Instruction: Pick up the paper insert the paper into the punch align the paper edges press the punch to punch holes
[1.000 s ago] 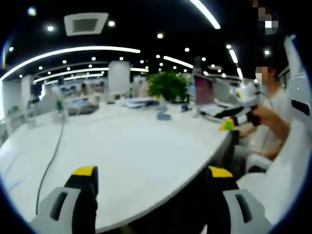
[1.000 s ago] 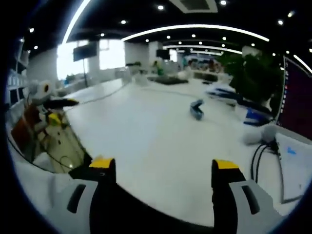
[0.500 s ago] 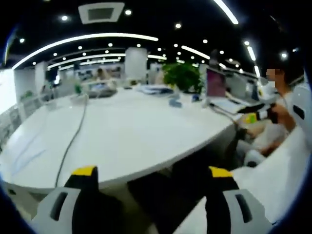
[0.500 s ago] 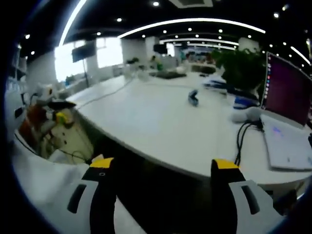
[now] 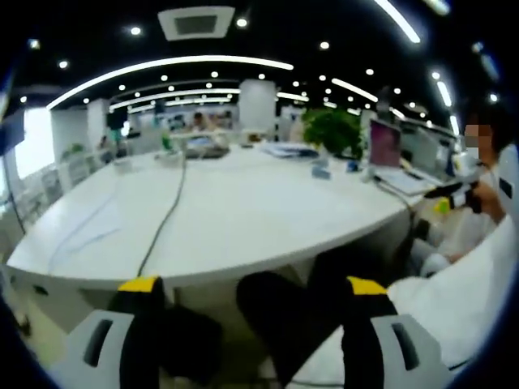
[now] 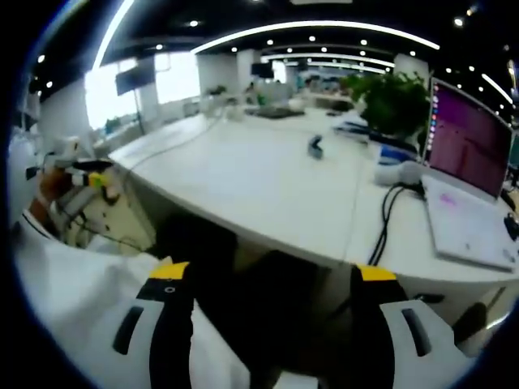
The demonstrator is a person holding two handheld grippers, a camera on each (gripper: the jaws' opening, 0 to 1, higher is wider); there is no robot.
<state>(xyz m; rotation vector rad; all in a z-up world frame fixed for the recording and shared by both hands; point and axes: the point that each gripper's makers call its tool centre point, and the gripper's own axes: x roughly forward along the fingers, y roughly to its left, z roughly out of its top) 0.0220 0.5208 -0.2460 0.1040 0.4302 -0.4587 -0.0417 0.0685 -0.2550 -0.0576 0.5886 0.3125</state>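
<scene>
Across the table: a large white table [image 5: 243, 219] is filling the middle of both views, and both cameras are now looking at its near edge from lower and farther back than one second ago.
Change: both hand-held grippers are drawing back and down from the tabletop; more of the dark space under the table and of the person's white sleeve [image 6: 73, 300] is showing now.
Meaning for the task: I judge that the work is not started yet, or the hands are only resting; no paper is being held and nothing is being pressed.
Left hand-held gripper [image 5: 253, 284]: its jaws are standing spread apart, with nothing between them.
Right hand-held gripper [image 6: 274, 271]: its jaws are also spread wide and holding nothing.
Paper: I cannot find a sheet for sure; some flat pale things are lying at the far side of the table, too small and blurred to name.
Punch: a small blue-grey object [image 6: 315, 146] is standing alone in the far middle of the table, well apart from both grippers; it may be the punch, but I cannot tell.
Other things: a laptop [image 6: 470, 162] with a purple screen on the right, a green plant [image 6: 393, 101] behind it, a dark cable [image 5: 162, 227] running over the table.
</scene>
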